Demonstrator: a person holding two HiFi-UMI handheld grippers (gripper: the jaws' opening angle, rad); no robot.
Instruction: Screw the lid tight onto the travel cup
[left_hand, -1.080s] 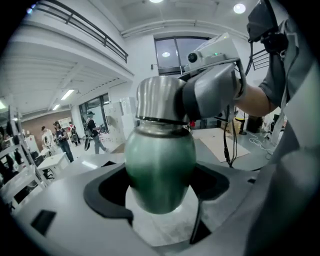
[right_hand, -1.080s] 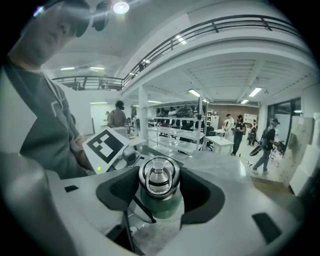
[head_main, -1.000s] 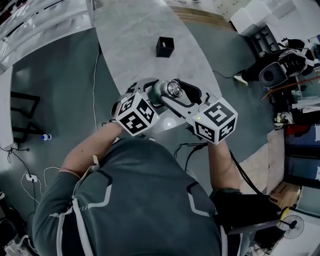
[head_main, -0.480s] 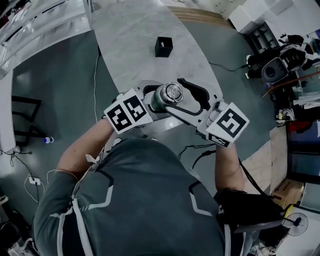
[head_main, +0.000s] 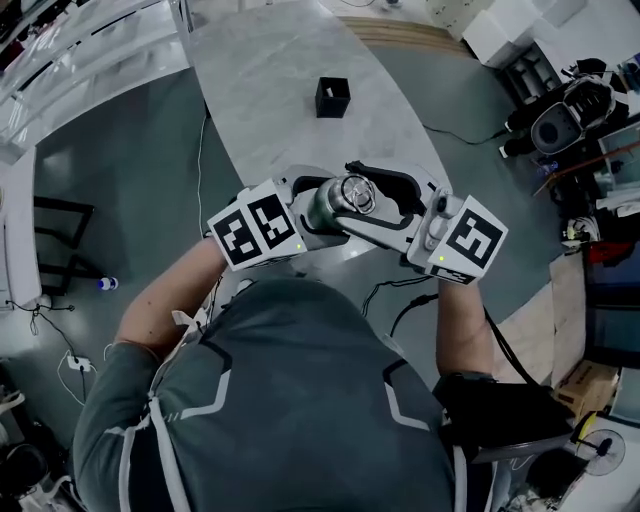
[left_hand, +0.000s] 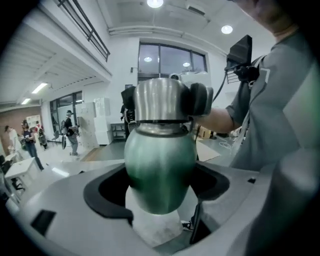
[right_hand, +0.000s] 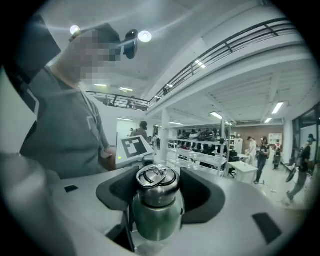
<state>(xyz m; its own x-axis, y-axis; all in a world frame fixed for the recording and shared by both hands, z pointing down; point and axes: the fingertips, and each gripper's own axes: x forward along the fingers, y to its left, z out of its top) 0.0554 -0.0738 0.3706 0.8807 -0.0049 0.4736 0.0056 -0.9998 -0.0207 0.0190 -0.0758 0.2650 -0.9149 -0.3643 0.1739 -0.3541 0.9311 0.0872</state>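
Left claw (left_hand: 160, 182): closed on the travel cup (left_hand: 160, 165). Its dark pads press the rounded green body from both sides, low on the cup, whose base points toward the camera of the left gripper view.
Right claw (right_hand: 159, 190): its jaws have just been closing with the lid (right_hand: 157, 182) between them. The dark pads sit against either side of the steel lid, so the claw grips it.
Lid: it sits on the mouth of the cup, with a metal ring (right_hand: 151, 174) lying flat on its top. How far it is screwed down cannot be told.
Travel cup: held in the air between the two claws, roughly upright with the lid upward. In the head view its top faces the camera, just in front of the person's chest.
Left marker cube (head_main: 255, 228): on the left claw, just beside the cup on the person's left.
Right marker cube (head_main: 470, 240): on the right claw, farther out on the person's right, with a small green light on its lower face.
Person (head_main: 290, 400): wears a grey shirt, and both forearms reach forward to the two claws.
Worktop (head_main: 270, 90): pale, marbled and long with rounded edges. It lies below and beyond the cup, and the cup does not touch it.
Black box (head_main: 331, 96): stands alone on the worktop, well apart from the cup, on the far side from the person.
Floor (head_main: 120, 180): grey. A small bottle (head_main: 107, 284) and loose cables lie to the person's left.
Background: both gripper views show a bright hall with shelves and a few distant people.
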